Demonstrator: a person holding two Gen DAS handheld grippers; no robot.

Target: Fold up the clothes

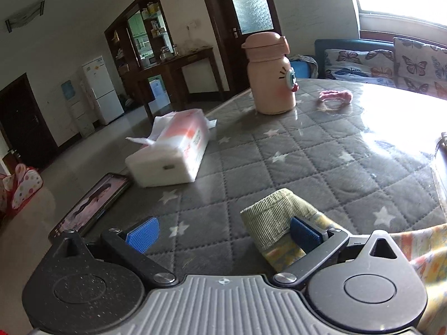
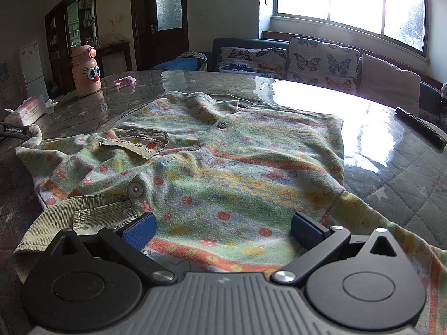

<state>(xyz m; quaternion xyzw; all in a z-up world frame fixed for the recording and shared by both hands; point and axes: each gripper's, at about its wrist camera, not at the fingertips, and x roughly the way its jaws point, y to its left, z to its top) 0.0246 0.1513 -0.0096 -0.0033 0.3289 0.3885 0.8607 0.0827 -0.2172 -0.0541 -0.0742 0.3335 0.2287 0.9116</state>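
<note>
A: Both hands in now. The shirt (image 2: 223,150) lies spread on the desk (image 2: 405,184), front up, buttons showing, its hem toward the near edge and its collar toward the far edge by the window.

B: And the right tongs (image 2: 223,230)?

A: Jaws wide apart, low over the hem, nothing between them. Cloth runs under both blue pads (image 2: 139,230), but I can't tell whether they touch it.

B: The left side?

A: The left tongs (image 1: 223,233) are parted as well, over at the shirt's left side. The ribbed sleeve cuff (image 1: 268,217) stands bunched up against the right-hand pad; the other pad sits over bare quilted desk. So it's beside the cuff, not clamped on it.

B: Which step, then?

A: I'd call it the opening of the fold: shirt laid out, no crease made, both tongs lining up for a hold.

B: What does the next move need?

A: My guess is the left closes on that cuff and carries the sleeve inward across the chest. The tissue pack (image 1: 170,150) and the pink bottle (image 1: 272,75) toward the far left corner sit well apart from the shirt.
</note>
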